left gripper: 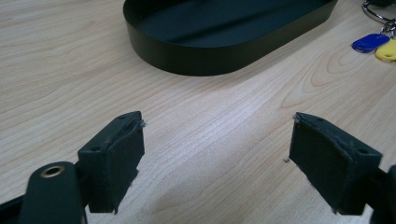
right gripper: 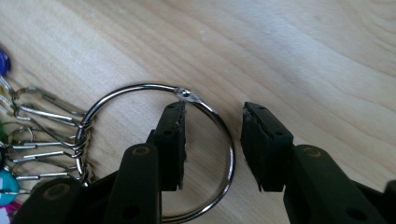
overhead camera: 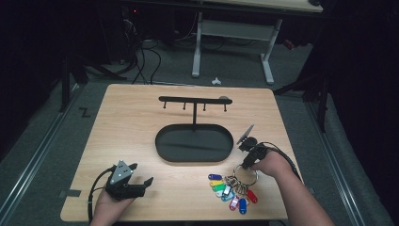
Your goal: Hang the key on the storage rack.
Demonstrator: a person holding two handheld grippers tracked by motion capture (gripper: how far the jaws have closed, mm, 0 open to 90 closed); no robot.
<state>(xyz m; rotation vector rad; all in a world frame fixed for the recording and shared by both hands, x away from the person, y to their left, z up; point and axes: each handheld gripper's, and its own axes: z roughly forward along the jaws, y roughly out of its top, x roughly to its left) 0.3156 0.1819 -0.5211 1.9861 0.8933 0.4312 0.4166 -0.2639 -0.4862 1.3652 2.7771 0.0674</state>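
Observation:
A large metal key ring [overhead camera: 245, 175] lies on the wooden table at the front right, with several coloured tags [overhead camera: 234, 190] fanned out on small clips to its left. My right gripper [overhead camera: 245, 165] stands over the ring's far side. In the right gripper view, that ring [right gripper: 140, 88] has its wire running between the jaws of the right gripper [right gripper: 215, 110], which is open, with its pads clear of the wire. My left gripper [overhead camera: 141, 176] rests open at the front left and is open over bare wood [left gripper: 217, 135].
A black oval tray [overhead camera: 162, 151] sits mid-table, with a post rising from its far rim to a hook bar [overhead camera: 194, 100]. The tray's wall [left gripper: 196, 58] lies ahead of the left gripper. A blue tag [left gripper: 369, 42] lies off to its right. Beyond the table stand desk legs [overhead camera: 196, 47].

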